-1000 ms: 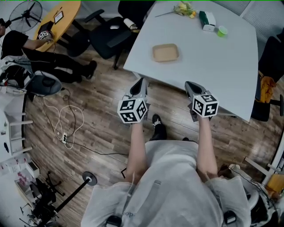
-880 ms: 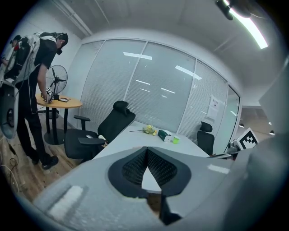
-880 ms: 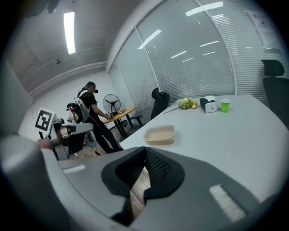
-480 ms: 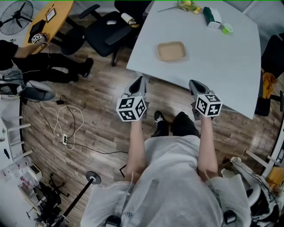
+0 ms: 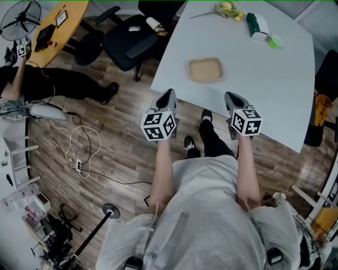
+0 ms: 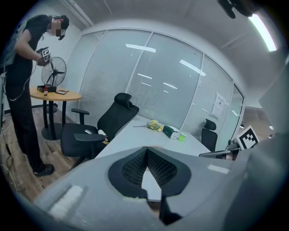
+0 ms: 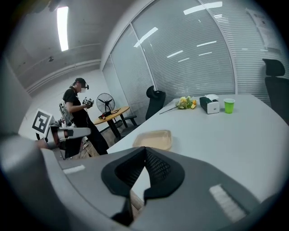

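At near edge of white table [image 5: 264, 79]: both grippers have drawn closer than a second ago, and their tips now reach its rim. Left gripper [image 5: 167, 96] has its jaws pressed together with nothing between them; right gripper [image 5: 233, 98] is the same. Tan tray [image 5: 205, 69] lies on the table just ahead, between the two, untouched, and probably within reach now. Green cup [image 5: 274, 40], box [image 5: 258, 25] and flowers [image 5: 228, 8] sit well beyond.

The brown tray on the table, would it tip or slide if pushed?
The tray looks low, wide and flat, so it would probably slide on the smooth table rather than tip. It looks thin and empty, so it is likely light and might flex if lifted by one edge.
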{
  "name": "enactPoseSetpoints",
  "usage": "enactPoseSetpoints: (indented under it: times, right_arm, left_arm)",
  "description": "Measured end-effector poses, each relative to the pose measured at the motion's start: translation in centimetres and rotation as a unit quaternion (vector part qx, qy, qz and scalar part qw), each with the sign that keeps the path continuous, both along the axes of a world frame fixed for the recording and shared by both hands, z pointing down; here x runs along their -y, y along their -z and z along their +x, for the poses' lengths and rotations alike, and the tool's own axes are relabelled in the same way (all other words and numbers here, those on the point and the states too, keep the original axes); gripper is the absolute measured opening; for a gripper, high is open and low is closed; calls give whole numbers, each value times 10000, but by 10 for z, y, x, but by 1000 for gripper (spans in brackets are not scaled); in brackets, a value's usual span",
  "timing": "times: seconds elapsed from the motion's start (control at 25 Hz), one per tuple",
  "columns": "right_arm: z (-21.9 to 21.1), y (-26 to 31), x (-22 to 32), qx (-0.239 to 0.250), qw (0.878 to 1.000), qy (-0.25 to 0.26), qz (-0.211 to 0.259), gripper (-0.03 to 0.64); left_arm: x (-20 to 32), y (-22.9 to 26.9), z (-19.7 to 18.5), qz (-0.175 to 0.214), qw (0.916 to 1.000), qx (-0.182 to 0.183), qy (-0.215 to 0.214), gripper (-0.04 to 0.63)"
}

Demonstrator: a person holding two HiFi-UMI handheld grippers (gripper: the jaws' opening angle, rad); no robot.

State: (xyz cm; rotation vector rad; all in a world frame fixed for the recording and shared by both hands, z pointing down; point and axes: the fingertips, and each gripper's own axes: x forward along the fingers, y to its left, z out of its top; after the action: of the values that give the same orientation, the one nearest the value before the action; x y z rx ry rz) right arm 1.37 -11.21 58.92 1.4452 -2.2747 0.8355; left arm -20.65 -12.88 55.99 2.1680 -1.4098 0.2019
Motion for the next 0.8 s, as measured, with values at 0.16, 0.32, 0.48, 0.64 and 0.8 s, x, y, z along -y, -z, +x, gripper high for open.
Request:
enactPoseSetpoints:
  times: [0.16,0.32,0.48,0.64,0.8]
  right_arm:
    - [7,-8,17,-80,9999,52,-33,5]
    - [16,-20,49,-108,9998,100,-147,5]
    - [19,-27,69,-404,9985,328,-192,5]
    - [28,-37,89,-2033,9722,1157,-100,5]
    - [23,-37,112,-1632,9796,1155,-179,5]
  left_arm:
    - [20,-14,22,-194,9998,-19,-56,3]
    - [50,-31,40,-346,9993,104,-55,5]
    - [64,-48,50,-550,9985,59,-32,5]
    - [82,-56,55,-618,9979,203,55,5]
    - [99,-54,50,-611,9975,247,262,5]
